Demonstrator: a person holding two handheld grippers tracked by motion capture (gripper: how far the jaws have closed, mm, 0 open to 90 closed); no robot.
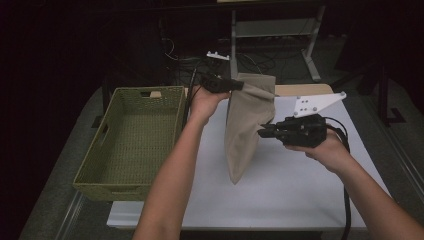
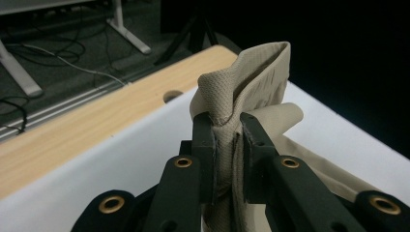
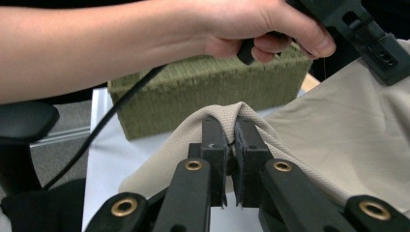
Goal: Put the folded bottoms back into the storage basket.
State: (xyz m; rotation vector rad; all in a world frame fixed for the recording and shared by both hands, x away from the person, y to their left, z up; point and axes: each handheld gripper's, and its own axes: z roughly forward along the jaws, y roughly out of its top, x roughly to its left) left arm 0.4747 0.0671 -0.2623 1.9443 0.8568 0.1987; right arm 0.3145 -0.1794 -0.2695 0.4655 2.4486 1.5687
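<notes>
A beige cloth (image 1: pixel 245 127) hangs above the white table (image 1: pixel 280 190), its lower tip still close to the surface. My left gripper (image 1: pixel 239 86) is shut on the cloth's upper far edge, where the fabric (image 2: pixel 241 92) bunches up between the jaws. My right gripper (image 1: pixel 261 132) is shut on the cloth's right edge lower down; a fold of cloth (image 3: pixel 227 118) drapes over its jaw tips. In the right gripper view the left hand (image 3: pixel 251 24) and its gripper (image 3: pixel 394 67) hold the cloth's other part.
A green woven basket (image 1: pixel 131 142) stands empty at the table's left side, close to the left forearm. A wooden strip (image 2: pixel 87 125) runs along the table's far edge. Desk legs and cables (image 1: pixel 270 45) lie on the floor beyond.
</notes>
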